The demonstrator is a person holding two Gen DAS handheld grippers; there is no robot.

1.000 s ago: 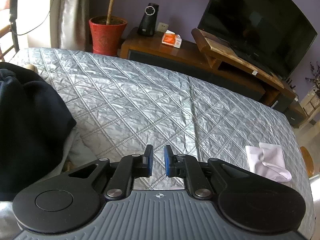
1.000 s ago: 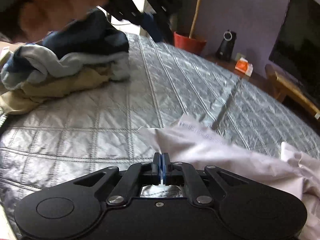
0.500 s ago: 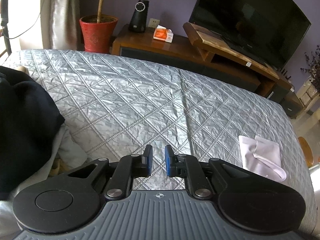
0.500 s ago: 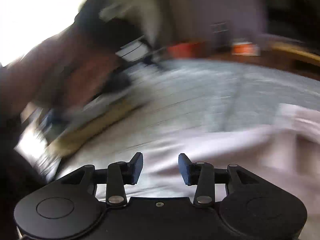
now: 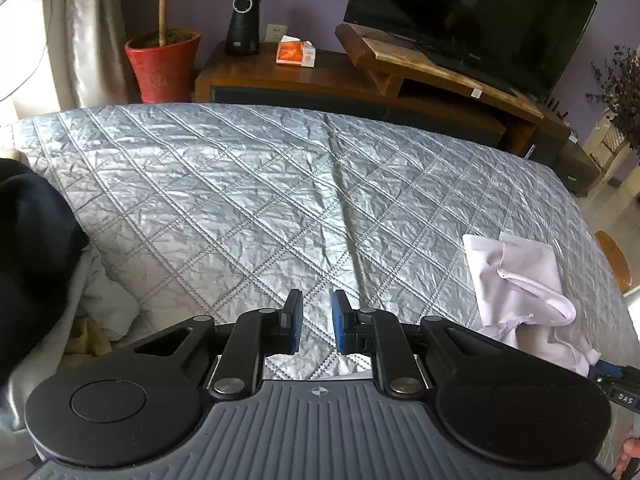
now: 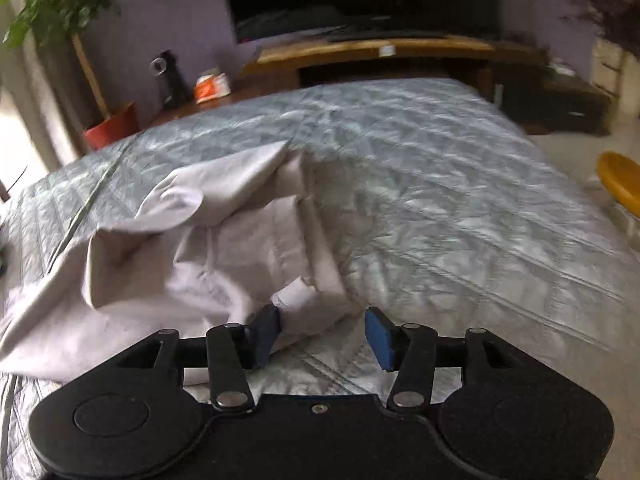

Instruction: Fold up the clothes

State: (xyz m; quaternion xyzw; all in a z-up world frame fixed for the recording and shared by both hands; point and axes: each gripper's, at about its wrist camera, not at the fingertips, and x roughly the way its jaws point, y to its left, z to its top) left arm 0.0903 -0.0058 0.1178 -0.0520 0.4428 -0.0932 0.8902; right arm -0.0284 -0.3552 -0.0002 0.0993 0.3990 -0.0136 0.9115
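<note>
White garment (image 6: 192, 248) lies crumpled on the grey quilted bedspread (image 6: 440, 208), directly in front of the right gripper (image 6: 322, 334) and mostly to its left side; the jaws of this gripper are spread wide and grasp nothing; the left blue pad (image 6: 266, 334) touches or almost touches a lower fold of the cloth, I cannot tell which, and the right pad is over bare bedspread, apart from the cloth. In the left wrist view, the left gripper (image 5: 314, 326) is also released, with a small gap between its blue pads and nothing inside; it hangs over bare bedspread; the same white garment is seen there to the right of this gripper, near the right edge of the bed, not touching it. On the left side of this view is a pile of clothes (image 5: 36, 264), dark on top with pale grey cloth under it. Beyond the bed stands a wooden TV cabinet (image 5: 320, 76) with a black television (image 5: 472, 12), an orange tissue pack (image 5: 295, 51) and a black speaker (image 5: 243, 22); a red plant pot (image 5: 162, 64) stands on the floor to the left of the cabinet.
</note>
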